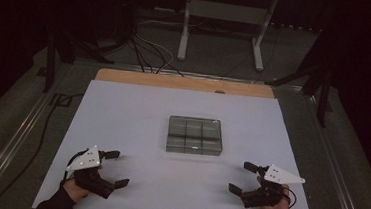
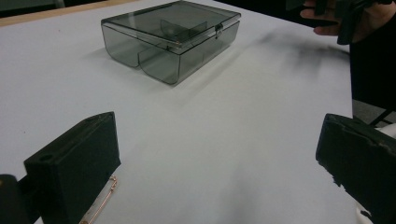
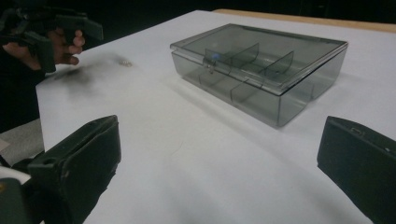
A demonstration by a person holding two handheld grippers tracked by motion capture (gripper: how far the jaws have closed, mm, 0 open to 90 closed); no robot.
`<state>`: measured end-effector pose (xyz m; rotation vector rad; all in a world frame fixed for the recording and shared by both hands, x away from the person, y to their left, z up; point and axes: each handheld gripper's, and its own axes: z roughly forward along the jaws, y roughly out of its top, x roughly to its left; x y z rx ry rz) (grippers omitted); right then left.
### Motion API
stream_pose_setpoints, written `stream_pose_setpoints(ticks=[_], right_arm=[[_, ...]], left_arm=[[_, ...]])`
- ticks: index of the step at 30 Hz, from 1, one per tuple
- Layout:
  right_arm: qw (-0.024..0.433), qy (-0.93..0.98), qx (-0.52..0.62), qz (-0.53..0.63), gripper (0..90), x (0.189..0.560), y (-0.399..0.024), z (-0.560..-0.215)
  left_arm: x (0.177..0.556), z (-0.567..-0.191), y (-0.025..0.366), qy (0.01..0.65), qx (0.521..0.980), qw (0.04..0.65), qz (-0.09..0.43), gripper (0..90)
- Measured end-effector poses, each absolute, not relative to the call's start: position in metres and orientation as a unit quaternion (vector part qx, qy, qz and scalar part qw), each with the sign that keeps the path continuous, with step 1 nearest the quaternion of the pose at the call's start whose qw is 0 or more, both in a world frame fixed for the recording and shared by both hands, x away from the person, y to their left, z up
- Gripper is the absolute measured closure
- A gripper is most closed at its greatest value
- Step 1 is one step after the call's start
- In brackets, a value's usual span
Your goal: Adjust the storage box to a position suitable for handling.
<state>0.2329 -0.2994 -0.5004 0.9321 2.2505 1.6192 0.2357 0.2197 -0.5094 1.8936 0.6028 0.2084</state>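
Clear smoky compartment box (image 1: 194, 135) sits shut at the middle of the white desk (image 1: 122, 119), its latch on the side facing the person. The left gripper (image 1: 116, 168) and right gripper (image 1: 240, 177) rest near the desk's front edge, well apart from the box, 1 on each side; both stand wide with nothing between the jaws. Judgement: the work is at its start, the approach step. The next move calls for bringing a gripper to the latch while the other steadies the box.

The left gripper view shows a thin copper-coloured pin (image 2: 102, 200) lying beside its jaw. The right gripper view shows the latch (image 3: 211, 64) with a small blue item behind it, and the inner dividers plainly.
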Motion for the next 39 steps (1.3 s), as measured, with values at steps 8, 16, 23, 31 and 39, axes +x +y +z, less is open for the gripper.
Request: stream_pose_setpoints(ticks=[8, 16, 23, 31, 39], right_arm=[[0.115, 0.774, 0.316, 0.536, 0.0, 0.232, -0.295, -0.501], [0.116, 0.772, 0.328, 0.532, 0.0, 0.232, -0.294, -0.499], [0.099, 0.765, 0.335, 0.540, 0.0, 0.230, -0.291, -0.495], [0.094, 0.765, 0.325, 0.548, 0.0, 0.229, -0.286, -0.484], [0.093, 0.753, 0.304, 0.576, 0.0, 0.231, -0.286, -0.456]], left_arm=[[0.236, -0.511, 0.220, 0.256, 0.801, 0.535, 0.080, 0.6], [0.236, -0.512, 0.216, 0.249, 0.809, 0.527, 0.076, 0.6], [0.237, -0.512, 0.209, 0.238, 0.819, 0.519, 0.068, 0.6], [0.237, -0.502, 0.204, 0.225, 0.822, 0.519, 0.058, 0.6], [0.242, -0.476, 0.199, 0.205, 0.825, 0.524, 0.056, 0.6]])
